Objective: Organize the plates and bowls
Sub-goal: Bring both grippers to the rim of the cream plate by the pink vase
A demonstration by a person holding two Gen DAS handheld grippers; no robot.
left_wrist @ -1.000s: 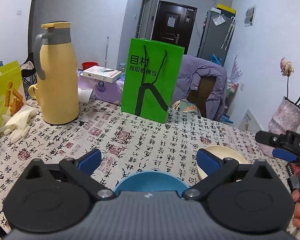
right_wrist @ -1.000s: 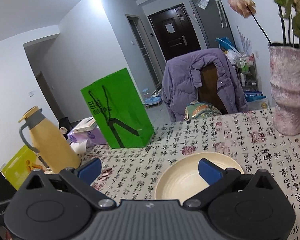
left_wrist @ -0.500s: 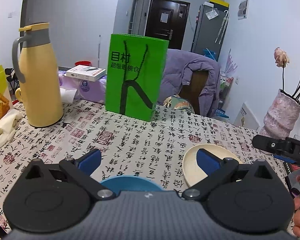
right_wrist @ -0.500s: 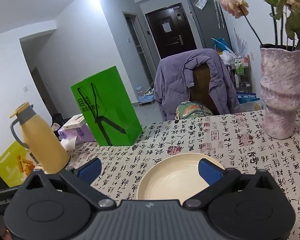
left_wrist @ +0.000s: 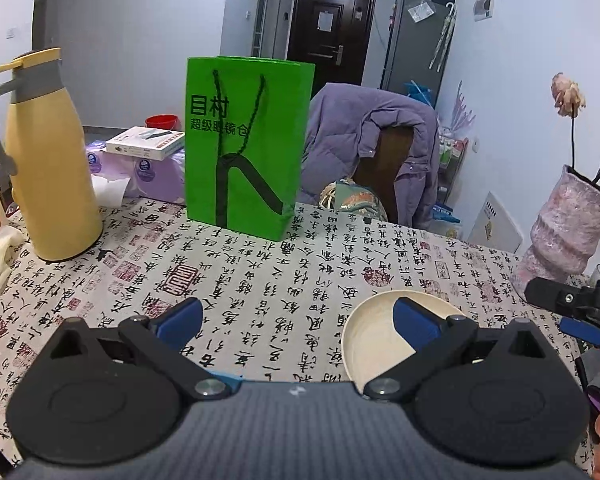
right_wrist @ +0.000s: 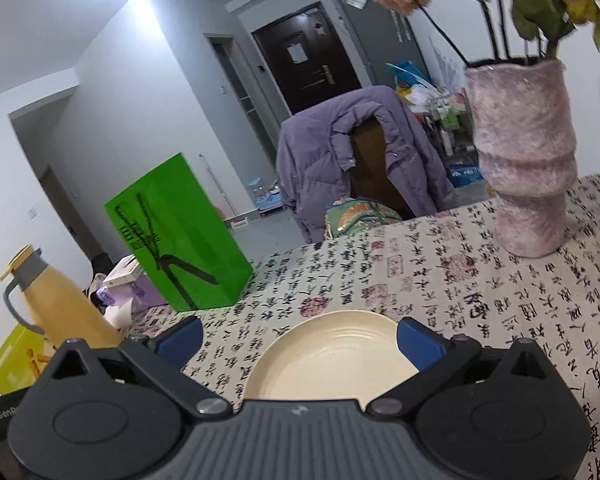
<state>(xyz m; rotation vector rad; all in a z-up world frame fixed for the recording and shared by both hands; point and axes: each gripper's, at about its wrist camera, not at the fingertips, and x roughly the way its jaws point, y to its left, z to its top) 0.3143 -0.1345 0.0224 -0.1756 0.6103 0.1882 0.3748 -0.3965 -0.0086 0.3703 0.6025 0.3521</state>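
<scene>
Cream plate (right_wrist: pixel 332 354) is seen lying flat on the calligraphy-print counter (right_wrist: pixel 440 280), directly ahead of the right hand-held gripper (right_wrist: pixel 300 338), whose blue pads are spread apart with nothing between them. Compared with a second ago, the plate has been brought nearer and more centred between those pads, so an approach to its near rim is judged to be under way. In the left wrist view the left hand-held gripper (left_wrist: pixel 298 318) is likewise held apart and empty; the blue bowl (left_wrist: pixel 224 380), earlier plainly visible below it, is now reduced to what seems a thin blue sliver at the body's edge. A green paper bag (left_wrist: pixel 246 144), a yellow thermos jug (left_wrist: pixel 46 160) and a pink vase (right_wrist: pixel 524 160) stand at the far side.
</scene>
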